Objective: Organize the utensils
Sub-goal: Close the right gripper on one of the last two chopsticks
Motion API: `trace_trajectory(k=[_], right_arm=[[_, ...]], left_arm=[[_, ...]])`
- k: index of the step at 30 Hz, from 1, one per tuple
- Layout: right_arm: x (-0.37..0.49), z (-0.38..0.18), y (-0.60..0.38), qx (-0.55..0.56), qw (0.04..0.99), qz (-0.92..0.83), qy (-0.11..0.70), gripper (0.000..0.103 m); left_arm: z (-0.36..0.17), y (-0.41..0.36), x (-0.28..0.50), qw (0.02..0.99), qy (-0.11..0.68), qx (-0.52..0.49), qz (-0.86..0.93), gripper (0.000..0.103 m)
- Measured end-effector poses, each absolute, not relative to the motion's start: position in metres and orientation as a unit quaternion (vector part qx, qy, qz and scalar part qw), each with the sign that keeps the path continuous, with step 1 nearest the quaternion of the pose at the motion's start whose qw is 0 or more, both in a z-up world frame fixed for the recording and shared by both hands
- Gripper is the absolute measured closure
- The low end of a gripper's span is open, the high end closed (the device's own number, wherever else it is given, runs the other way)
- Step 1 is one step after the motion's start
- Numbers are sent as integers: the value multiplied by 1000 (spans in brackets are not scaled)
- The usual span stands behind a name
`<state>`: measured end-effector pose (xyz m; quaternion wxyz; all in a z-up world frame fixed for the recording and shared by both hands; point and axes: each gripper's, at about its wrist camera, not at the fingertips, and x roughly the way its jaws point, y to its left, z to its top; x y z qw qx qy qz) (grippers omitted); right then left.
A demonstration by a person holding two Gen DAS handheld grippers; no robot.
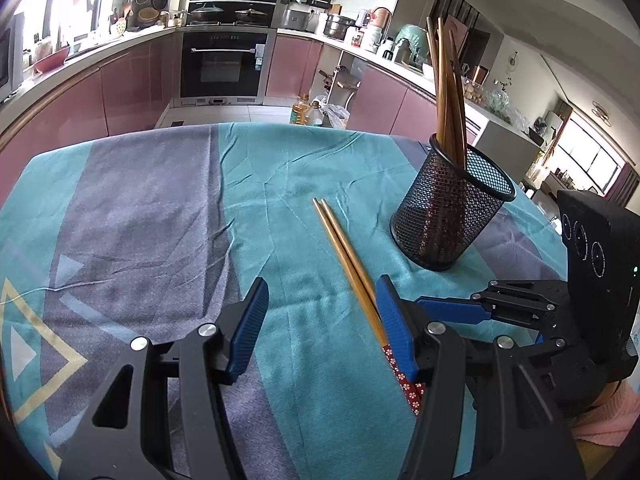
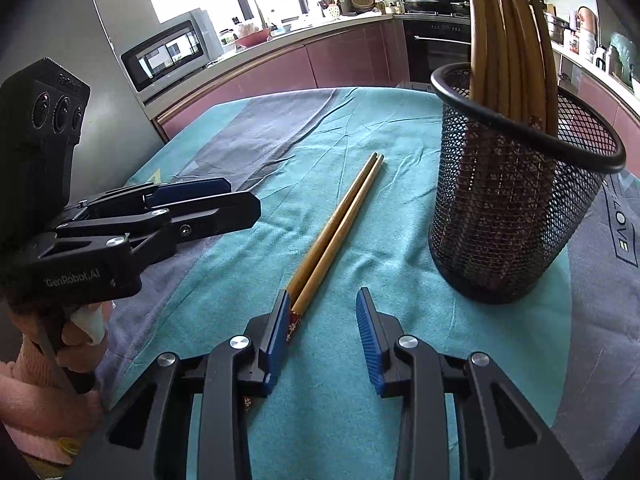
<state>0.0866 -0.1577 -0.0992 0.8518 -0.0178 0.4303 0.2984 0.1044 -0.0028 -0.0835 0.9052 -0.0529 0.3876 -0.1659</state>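
Right wrist view shows a pair of wooden chopsticks [image 2: 338,232] lying side by side on the teal tablecloth [image 2: 248,300], their patterned ends at the inner face of the right gripper's [image 2: 324,312] left finger; its jaws stand wide and hold nothing. A clean pickup likely means shifting left so both sticks sit between the pads, then closing low near the patterned ends so the pair lifts together. The left gripper [image 1: 320,304] hangs open too, just beside the sticks. Near them, the black mesh holder [image 2: 516,216] stands upright, already containing several chopsticks [image 2: 508,40] leaning against its rim.
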Motion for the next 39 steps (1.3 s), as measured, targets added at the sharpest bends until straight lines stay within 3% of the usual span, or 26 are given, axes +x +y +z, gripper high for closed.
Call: trace_trajectory(k=[6, 10, 19, 22, 30, 39], right_arm=[[88, -99, -154, -26, 856, 290, 428, 75], [91, -100, -161, -12, 855, 286, 433, 84], [93, -102, -176, 15, 853, 279, 440, 92], [94, -102, -179, 19, 853, 277, 442, 93], [99, -101, -180, 11, 855, 272, 441, 93], [113, -101, -165, -7, 863, 261, 433, 92]], left_arm=[[-85, -3, 105, 905, 389, -51, -164, 49], [-87, -4, 106, 904, 391, -46, -165, 51], [-95, -34, 111, 893, 409, 5, -187, 64], [-100, -44, 114, 888, 416, 20, -192, 65], [-112, -49, 120, 880, 439, 25, -179, 87], [-111, -42, 123, 882, 441, 20, -163, 84]])
